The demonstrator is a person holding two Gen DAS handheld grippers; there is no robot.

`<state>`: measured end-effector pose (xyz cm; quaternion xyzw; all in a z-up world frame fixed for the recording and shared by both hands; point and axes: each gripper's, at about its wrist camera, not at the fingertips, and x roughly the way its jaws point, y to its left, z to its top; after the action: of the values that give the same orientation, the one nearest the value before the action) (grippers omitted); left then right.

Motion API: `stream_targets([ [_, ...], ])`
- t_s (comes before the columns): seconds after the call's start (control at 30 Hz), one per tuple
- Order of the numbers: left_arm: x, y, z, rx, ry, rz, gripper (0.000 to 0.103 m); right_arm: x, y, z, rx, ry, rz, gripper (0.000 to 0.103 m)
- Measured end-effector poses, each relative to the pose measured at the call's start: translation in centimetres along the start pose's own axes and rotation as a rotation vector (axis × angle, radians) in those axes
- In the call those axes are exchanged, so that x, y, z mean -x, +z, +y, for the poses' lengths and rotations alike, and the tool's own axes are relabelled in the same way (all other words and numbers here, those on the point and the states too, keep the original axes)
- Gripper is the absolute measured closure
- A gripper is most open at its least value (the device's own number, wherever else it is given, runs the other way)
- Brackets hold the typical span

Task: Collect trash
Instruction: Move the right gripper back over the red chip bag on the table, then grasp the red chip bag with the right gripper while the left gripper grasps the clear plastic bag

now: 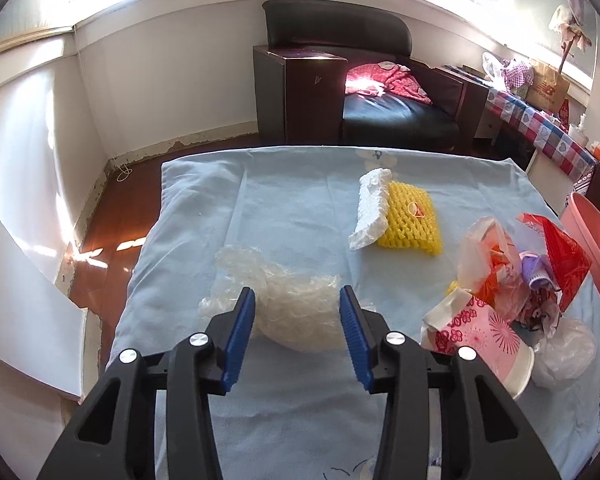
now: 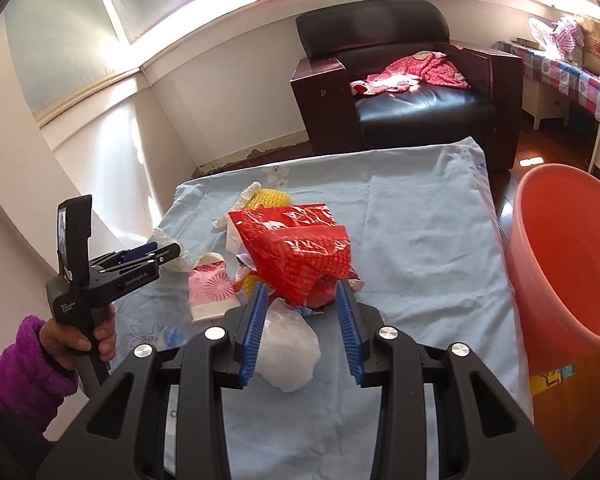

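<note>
My left gripper (image 1: 298, 312) stands wide open, empty, fingers either side of the clear bubble wrap (image 1: 288, 304) on the blue cloth (image 1: 292, 208). My right gripper (image 2: 302, 308) is open too, holding nothing, straddling the red bag (image 2: 300, 248). The pink bucket (image 2: 560, 260) sits just right of the table. Risks: slick film may squash and slip from the pads; a low grab could pinch cloth; lifting the bag could drag neighbouring wrappers off.

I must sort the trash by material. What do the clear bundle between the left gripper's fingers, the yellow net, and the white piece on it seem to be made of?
The clear bundle looks like thin plastic film, perhaps bubble wrap: translucent, crinkled, glossy. The yellow net seems soft foam mesh, matte, with open cells. The white piece looks like rigid foam, probably polystyrene: matte, with rough broken edges.
</note>
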<state>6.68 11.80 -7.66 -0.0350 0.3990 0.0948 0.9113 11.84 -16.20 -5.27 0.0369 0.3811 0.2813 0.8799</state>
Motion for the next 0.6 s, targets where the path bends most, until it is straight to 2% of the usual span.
stream_targets([
  [0.03,0.2,-0.1,0.0,-0.004,0.001,-0.005,0.062,-0.3,0.2,0.3,0.013,-0.001,0.0,0.063],
  [0.07,0.5,-0.2,0.0,-0.005,0.0,-0.009,0.072,-0.6,0.4,0.5,0.021,-0.005,-0.001,0.058],
  [0.3,1.8,0.4,0.0,-0.003,-0.015,-0.009,0.074,-3.1,2.2,1.0,0.071,-0.018,0.027,0.056],
  [0.43,2.1,1.0,0.0,0.018,-0.04,0.0,0.074,-5.2,2.0,0.8,0.094,-0.013,0.088,0.056],
  [0.53,2.4,1.4,-0.2,0.021,-0.053,-0.003,0.074,-5.4,1.5,1.1,0.132,-0.019,0.078,0.056],
  [0.57,2.5,1.5,-0.3,0.021,-0.055,-0.004,0.074,-5.5,1.4,1.2,0.14,-0.037,0.075,0.056],
  [0.6,2.5,1.6,-0.3,0.021,-0.057,-0.004,0.074,-5.7,1.3,1.2,0.143,-0.046,0.075,0.063],
])
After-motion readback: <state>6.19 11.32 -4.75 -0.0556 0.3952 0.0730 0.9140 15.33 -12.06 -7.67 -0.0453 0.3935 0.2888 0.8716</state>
